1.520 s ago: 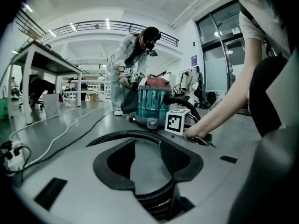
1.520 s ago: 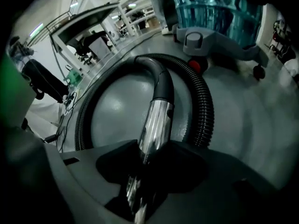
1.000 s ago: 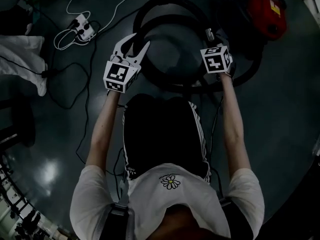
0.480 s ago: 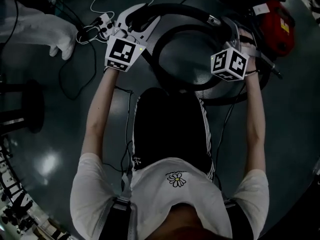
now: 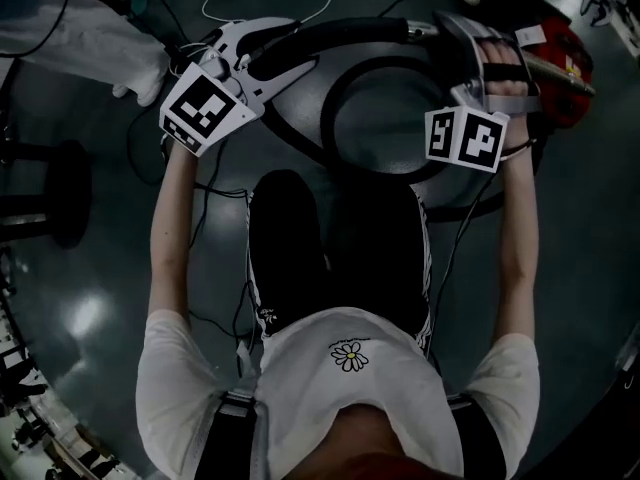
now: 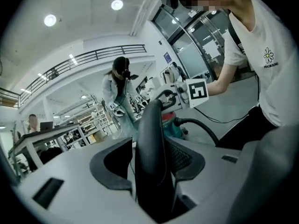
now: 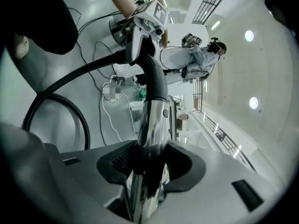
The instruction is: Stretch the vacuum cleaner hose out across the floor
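The black vacuum hose (image 5: 330, 118) lies in a loop on the dark floor. Its curved black handle (image 5: 340, 36) is lifted between my two grippers. My left gripper (image 5: 298, 44) has the handle (image 6: 152, 143) between its jaws, which have just been opening. The handle leans on the right pad (image 6: 187, 157), and a thin gap shows at the left pad. My right gripper (image 5: 488, 44) is shut on the shiny metal tube (image 7: 156, 120), which runs on from the handle; both pads sit against the tube. The red vacuum cleaner (image 5: 570, 53) stands behind my right gripper.
A person in a white coat (image 5: 70, 33) stands at the far left; the same coat (image 6: 117, 92) shows in the left gripper view. White and black cables (image 5: 300, 8) run over the floor. A round black stand base (image 5: 60, 193) sits left. My legs (image 5: 330, 258) are below the hose loop.
Both grippers have risen toward the head camera, and the handle and tube have come up with them. The right gripper has rolled. The hose loop now sits lower between the arms.
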`<state>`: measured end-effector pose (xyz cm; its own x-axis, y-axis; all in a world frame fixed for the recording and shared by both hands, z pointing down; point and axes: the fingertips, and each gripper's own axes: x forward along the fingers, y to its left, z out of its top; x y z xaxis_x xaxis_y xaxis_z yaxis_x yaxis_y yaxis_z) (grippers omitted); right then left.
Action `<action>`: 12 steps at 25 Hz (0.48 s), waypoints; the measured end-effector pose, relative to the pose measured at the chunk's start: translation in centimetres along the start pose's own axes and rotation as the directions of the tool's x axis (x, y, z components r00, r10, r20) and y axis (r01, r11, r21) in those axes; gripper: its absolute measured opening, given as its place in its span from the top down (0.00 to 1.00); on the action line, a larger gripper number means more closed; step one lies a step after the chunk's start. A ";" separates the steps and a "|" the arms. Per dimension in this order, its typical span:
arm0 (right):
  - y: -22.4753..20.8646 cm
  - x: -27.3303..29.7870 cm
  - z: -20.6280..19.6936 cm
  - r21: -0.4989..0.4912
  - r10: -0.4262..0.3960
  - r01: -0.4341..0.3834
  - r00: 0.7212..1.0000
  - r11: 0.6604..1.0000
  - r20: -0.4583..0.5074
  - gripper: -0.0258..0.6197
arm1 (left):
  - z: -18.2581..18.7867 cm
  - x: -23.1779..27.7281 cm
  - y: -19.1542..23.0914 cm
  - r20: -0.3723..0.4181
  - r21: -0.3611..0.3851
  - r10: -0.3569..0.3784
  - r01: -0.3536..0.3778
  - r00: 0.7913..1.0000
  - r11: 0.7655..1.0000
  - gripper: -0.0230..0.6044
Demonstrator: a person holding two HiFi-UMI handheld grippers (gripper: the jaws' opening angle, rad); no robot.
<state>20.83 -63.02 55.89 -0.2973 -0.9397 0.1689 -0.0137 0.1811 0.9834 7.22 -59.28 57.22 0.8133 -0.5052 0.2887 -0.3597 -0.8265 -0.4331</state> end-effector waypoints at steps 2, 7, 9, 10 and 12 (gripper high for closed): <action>-1.7 -0.4 2.4 -0.047 -0.039 0.041 0.998 0.998 0.039 0.67 | -1.2 -0.4 -1.0 -0.088 -0.012 -0.027 0.026 0.996 1.000 0.67; -4.9 -0.1 8.8 -0.115 -0.165 0.185 0.973 0.976 0.161 0.68 | -3.1 -5.0 -1.0 -0.058 -0.193 0.078 -0.087 0.995 0.977 0.71; -4.9 1.2 12.0 -0.121 -0.184 0.214 0.958 0.969 0.219 0.68 | -4.9 -7.5 -0.2 -0.055 -0.259 0.167 -0.176 0.984 0.950 0.81; -4.3 2.2 13.6 -0.113 -0.171 0.202 0.956 0.973 0.238 0.68 | -6.3 -8.7 0.1 -0.073 -0.292 0.206 -0.219 0.976 0.931 0.81; -1.7 4.8 16.6 -0.080 -0.090 0.112 0.966 0.990 0.243 0.67 | -10.1 -11.1 0.2 -0.147 -0.342 0.255 -0.291 0.956 0.894 0.81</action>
<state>3.54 -63.05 53.94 -0.5177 -0.8535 0.0586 0.0296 0.0506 0.9983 -6.46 -56.33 62.52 0.6180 -0.7304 0.2910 -0.7146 -0.6761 -0.1794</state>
